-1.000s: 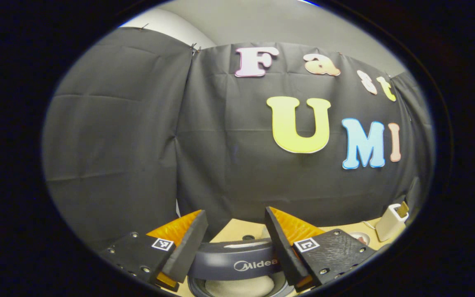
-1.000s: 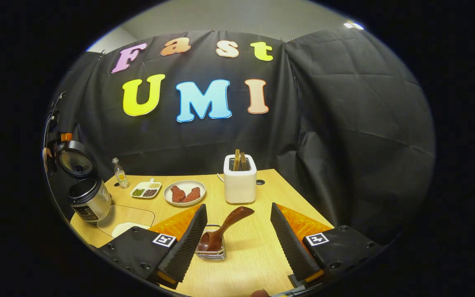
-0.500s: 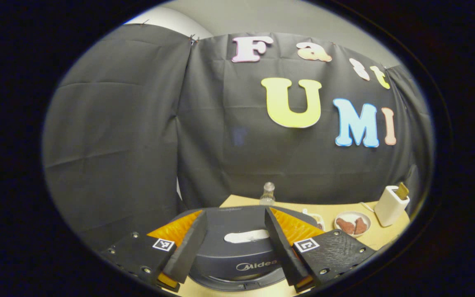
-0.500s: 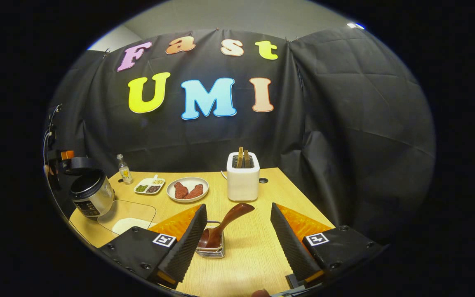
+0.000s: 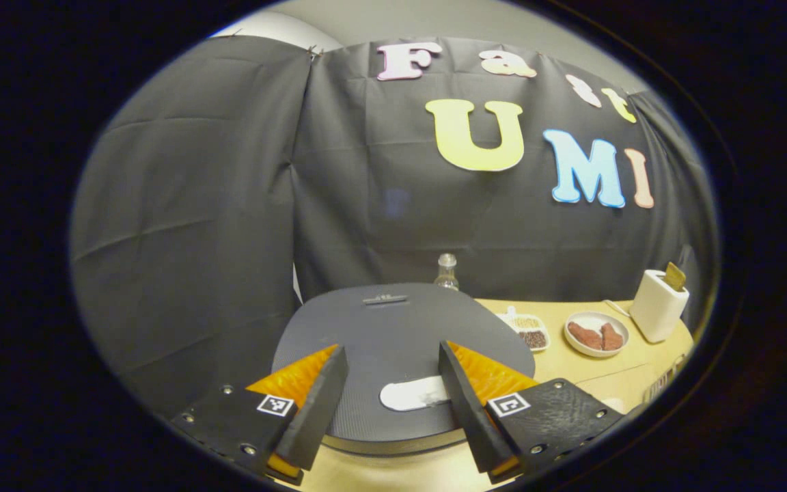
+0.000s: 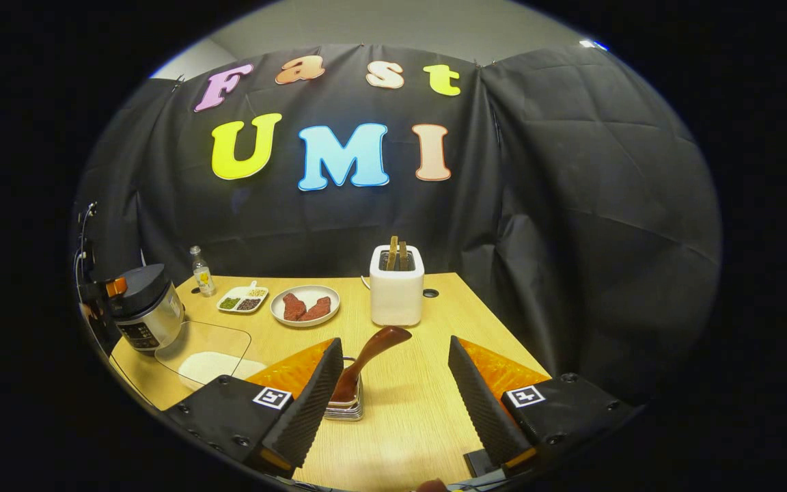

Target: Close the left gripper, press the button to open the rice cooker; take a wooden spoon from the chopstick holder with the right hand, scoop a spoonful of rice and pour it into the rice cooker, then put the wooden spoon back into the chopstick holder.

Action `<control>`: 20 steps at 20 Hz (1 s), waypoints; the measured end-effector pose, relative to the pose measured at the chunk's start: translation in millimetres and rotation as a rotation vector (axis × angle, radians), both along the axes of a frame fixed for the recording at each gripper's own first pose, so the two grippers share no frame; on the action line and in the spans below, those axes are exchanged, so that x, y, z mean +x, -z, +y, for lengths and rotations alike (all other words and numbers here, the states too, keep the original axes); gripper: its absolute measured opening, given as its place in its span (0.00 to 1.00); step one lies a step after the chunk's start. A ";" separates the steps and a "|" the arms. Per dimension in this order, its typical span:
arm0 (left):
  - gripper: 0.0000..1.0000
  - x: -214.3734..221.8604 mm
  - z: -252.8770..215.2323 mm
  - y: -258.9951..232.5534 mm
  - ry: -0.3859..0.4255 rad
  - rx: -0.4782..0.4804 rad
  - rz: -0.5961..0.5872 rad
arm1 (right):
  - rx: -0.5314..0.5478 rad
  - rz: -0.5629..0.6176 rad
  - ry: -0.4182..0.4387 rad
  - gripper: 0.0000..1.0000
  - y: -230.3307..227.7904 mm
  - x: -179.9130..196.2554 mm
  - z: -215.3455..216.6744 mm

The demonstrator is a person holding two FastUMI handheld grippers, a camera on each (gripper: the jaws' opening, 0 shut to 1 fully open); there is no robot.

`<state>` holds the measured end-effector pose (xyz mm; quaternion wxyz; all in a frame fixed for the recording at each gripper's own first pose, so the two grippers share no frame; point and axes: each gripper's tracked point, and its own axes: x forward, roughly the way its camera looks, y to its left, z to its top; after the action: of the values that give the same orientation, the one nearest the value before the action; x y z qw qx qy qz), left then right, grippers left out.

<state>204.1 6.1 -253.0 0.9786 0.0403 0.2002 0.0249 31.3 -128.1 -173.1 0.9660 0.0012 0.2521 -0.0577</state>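
- The wooden table point(image 6: 427, 403) ends in a straight right edge close to the booth's cloth wall; bare tabletop lies between the white toaster point(image 6: 397, 294) and the right gripper point(image 6: 393, 403).
- On the table's left side a clear board point(image 6: 212, 342) carries a mound of white rice point(image 6: 205, 365), just beside the rice cooker point(image 6: 144, 307).
- Behind these stand a small bottle point(image 6: 199, 271), a divided dish of grains point(image 6: 243, 299) and a plate of red-brown meat slices point(image 6: 305, 305).
- The rice cooker has a dark lid, shut, and a steel body with a control panel; in the left gripper view its lid point(image 5: 400, 348) sits directly under the fingers, a pale oval patch at its near edge.
- The dark brown wooden spoon point(image 6: 366, 359) leans in a small clear chopstick holder point(image 6: 346, 406), handle tilted up to the right.
- The left gripper point(image 5: 390, 403) hangs above the lid with jaws wide apart, holding nothing.
- The right gripper is level, jaws wide apart and empty; the spoon shows between its fingers, near the left one.
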 end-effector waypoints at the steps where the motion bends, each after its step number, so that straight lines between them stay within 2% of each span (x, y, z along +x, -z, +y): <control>1: 0.89 0.0 0.5 0.2 0.000 0.003 -0.018 | -0.003 0.006 -0.001 0.98 1.2 -0.4 0.5; 2: 0.86 -3.4 2.1 1.2 -0.003 -0.003 -0.032 | -0.009 0.010 -0.003 0.98 2.3 -0.3 0.0; 3: 0.89 -2.9 2.2 -1.9 0.001 -0.006 -0.073 | -0.016 0.015 -0.005 0.98 3.1 -0.2 0.2; 6: 0.86 -7.2 0.9 -1.5 0.009 0.004 -0.143 | -0.030 0.031 -0.013 0.98 7.4 -0.1 3.1; 9: 0.88 -12.3 3.3 12.2 0.006 0.012 -0.098 | -0.049 0.046 -0.020 0.98 9.0 2.4 3.1; 12: 0.91 -11.2 4.3 7.0 0.011 0.013 -0.104 | -0.056 0.050 -0.027 0.99 9.6 5.5 6.4; 16: 0.87 -11.3 5.8 4.8 0.011 0.013 -0.101 | -0.046 0.032 -0.035 0.99 3.1 13.8 12.6; 19: 0.91 -11.3 5.3 5.4 0.014 0.015 -0.096 | -0.041 0.029 -0.045 0.99 3.6 15.6 17.4; 20: 0.89 -9.5 5.5 2.8 0.014 0.016 -0.099 | -0.039 0.028 -0.048 0.99 3.1 14.9 17.6</control>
<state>194.6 11.6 -255.8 0.9871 0.0480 0.1511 0.0217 46.3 -110.6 -176.2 0.9632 -0.0244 0.2646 -0.0395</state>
